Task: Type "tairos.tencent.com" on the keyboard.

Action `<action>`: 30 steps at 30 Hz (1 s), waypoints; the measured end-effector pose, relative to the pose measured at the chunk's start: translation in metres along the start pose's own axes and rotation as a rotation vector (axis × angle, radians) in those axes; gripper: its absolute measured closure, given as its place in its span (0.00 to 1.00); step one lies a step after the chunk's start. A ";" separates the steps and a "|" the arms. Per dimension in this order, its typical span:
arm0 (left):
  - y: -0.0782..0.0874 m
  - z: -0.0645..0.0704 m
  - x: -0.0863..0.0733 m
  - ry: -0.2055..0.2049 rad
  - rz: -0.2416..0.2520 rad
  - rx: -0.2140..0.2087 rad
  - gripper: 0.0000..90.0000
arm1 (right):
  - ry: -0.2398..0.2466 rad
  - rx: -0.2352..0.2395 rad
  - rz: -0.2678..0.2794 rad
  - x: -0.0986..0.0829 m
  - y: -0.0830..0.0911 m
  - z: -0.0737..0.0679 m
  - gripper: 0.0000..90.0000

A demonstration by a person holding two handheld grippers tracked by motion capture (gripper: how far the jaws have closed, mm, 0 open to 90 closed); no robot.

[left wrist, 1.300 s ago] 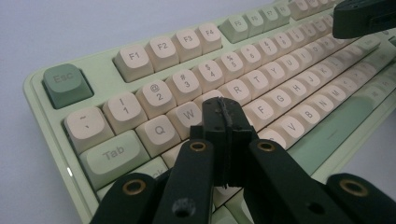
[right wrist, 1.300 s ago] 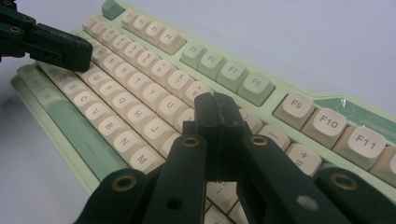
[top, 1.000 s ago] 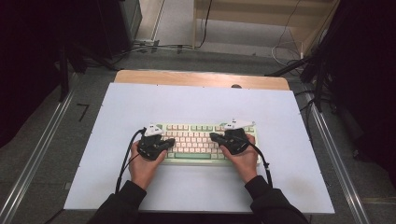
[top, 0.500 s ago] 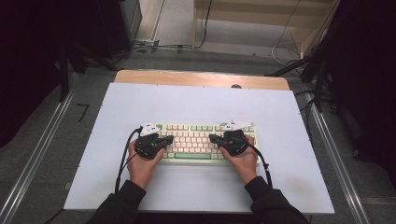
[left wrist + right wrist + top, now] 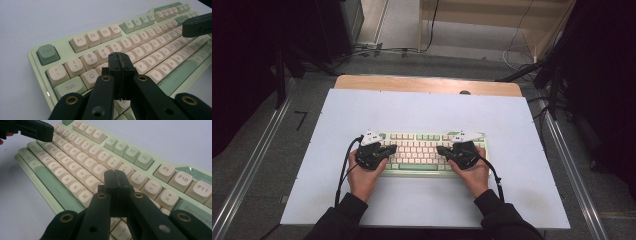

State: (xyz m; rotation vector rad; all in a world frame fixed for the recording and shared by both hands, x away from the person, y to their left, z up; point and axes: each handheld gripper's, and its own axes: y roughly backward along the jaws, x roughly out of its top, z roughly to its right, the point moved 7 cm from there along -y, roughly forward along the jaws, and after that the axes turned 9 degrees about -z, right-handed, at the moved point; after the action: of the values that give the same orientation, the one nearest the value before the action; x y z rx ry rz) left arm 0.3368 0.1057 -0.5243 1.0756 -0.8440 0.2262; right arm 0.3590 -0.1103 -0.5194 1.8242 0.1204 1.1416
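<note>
- Hovering over a pale-green mechanical keyboard with cream keycaps [image 5: 422, 152], set squarely on a white-topped desk [image 5: 427, 110] near the person's edge, within easy reach of both hands.
- Poised above the keyboard's left half, left black two-jaw gripper [image 5: 119, 63] with jaws pressed together on nothing, tip over the keys near W and E in the left gripper view; closed, judging by the pose, to form a single blunt point for tapping one key rather than grasping.
- Mirroring it over the right half, right black two-jaw gripper [image 5: 115, 181], jaws likewise together and empty, tip above the keys around I and K in the right gripper view.
- Angled inward from each side in the high view, left gripper [image 5: 373, 152] and right gripper [image 5: 462, 152] taking a typist's stance, each apparently covering its own half of the board.
- Resting flat and straight, keyboard seemingly placed parallel to the desk's front edge so neither tip must reach across.
- Touching or just clear of the keycaps: cannot be told from these angles.
</note>
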 end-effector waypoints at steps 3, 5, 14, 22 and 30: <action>0.000 0.000 0.000 0.000 0.001 0.000 1.00 | -0.005 0.001 -0.003 -0.002 0.001 0.000 0.98; 0.000 0.000 0.000 -0.001 0.001 -0.001 1.00 | -0.008 0.003 -0.003 -0.003 0.002 0.000 0.98; 0.002 -0.001 0.001 -0.001 0.006 0.000 1.00 | -0.020 0.017 -0.010 -0.010 0.006 -0.003 0.98; 0.002 0.000 0.001 -0.003 0.005 -0.001 1.00 | -0.025 0.019 -0.024 -0.018 0.009 -0.004 0.98; 0.002 0.000 0.001 -0.001 0.007 -0.002 1.00 | -0.013 0.003 -0.052 -0.023 0.004 -0.003 0.98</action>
State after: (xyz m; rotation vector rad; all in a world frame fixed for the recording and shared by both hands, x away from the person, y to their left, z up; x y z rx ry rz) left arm 0.3360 0.1067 -0.5222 1.0714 -0.8485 0.2307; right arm 0.3426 -0.1218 -0.5310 1.8203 0.1607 1.0935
